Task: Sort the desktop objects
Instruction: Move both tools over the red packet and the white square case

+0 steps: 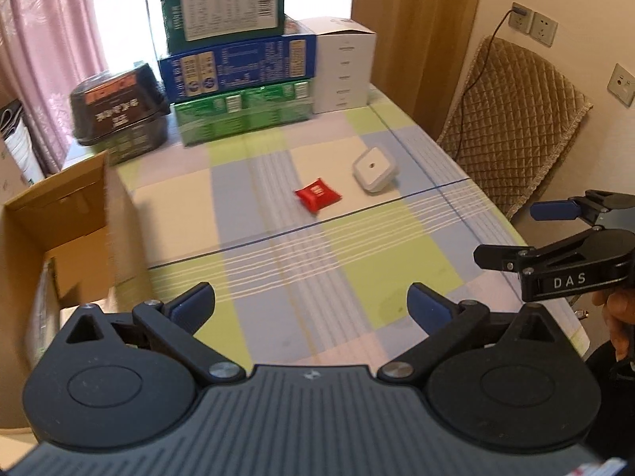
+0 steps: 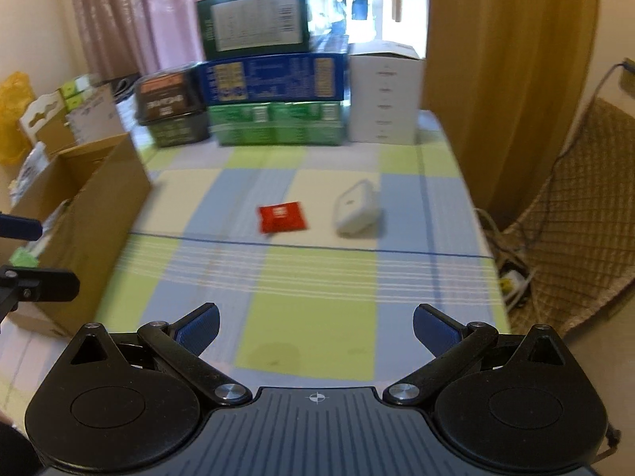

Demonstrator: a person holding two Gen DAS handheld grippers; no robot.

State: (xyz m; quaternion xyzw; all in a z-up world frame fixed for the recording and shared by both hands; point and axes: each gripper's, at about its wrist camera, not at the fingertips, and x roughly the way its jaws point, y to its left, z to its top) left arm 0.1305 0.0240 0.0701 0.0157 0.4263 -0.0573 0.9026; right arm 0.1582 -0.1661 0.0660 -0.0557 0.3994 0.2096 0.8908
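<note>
A: Red packet (image 1: 317, 198) sits mid-counter (image 1: 278, 277), white square gadget (image 1: 373, 169) just beside it.
B: Yep, I see both my hand-held grippers, left (image 1: 311, 304) and right (image 2: 316, 327), spread wide, holding nothing.

Both wrist views low over checked tablecloth (image 1: 278, 238), facing stacked boxes (image 2: 274, 91)

Checked tablecloth (image 2: 309, 325), stacked green and blue cartons (image 2: 274, 91) at far edge, white box (image 2: 383, 99) to their right, pink curtain (image 1: 43, 39) far left, quilted chair cover (image 1: 516, 127) right, wall sockets (image 1: 533, 23)
</note>
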